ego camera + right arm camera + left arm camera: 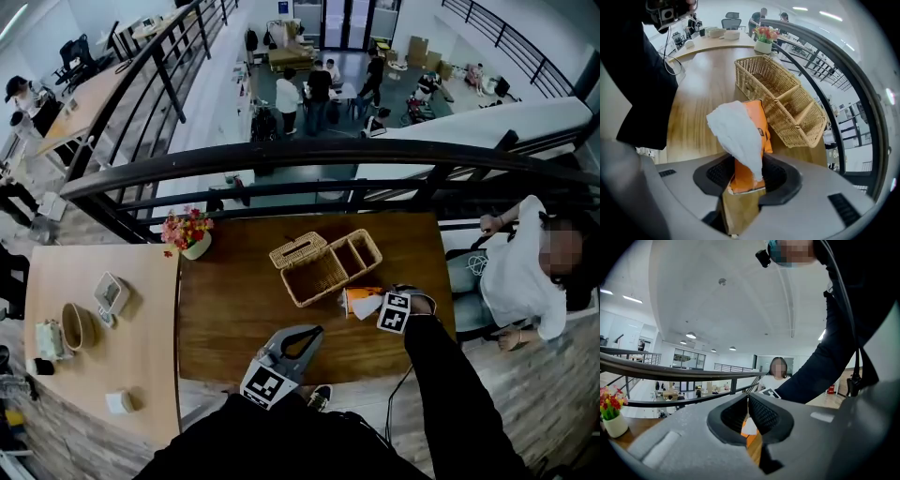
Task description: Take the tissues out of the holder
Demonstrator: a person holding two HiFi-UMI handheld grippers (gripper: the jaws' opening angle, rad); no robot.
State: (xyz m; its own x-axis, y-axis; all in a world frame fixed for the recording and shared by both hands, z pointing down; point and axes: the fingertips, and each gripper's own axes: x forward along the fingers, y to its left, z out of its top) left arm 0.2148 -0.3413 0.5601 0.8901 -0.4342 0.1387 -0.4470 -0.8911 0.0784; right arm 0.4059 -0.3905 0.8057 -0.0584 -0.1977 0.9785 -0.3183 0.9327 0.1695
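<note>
Most of this job looks done to me. The orange tissue pack (763, 133) is out of the wicker holder (799, 133) and sits between the jaws of the right gripper (747, 174), which are clamped on the pack's near end. That gripper points almost straight down at the wooden bench (234, 319). A white tissue (736, 133) sticks up out of the top of the pack and flops toward the camera.

From the head view the pack is just beside the holder's near corner, on the person's side of it, low over the bench. Honestly I can't tell whether its far end is touching the wood or hanging a hair above it.

The left gripper (749, 404) is doing nothing much. It's held about level near the bench's front edge, with its jaw tips together and nothing between them.

So my read is that this is the set-down step. The next move should be simple: get the pack resting flat on the bench clear of the holder, open the right jaws, then pull back up. One thing to watch is that loose tissue, which drapes right by the pads and could snag and drag the pack along when the gripper leaves. Soft pack too, so no need to squeeze harder.
</note>
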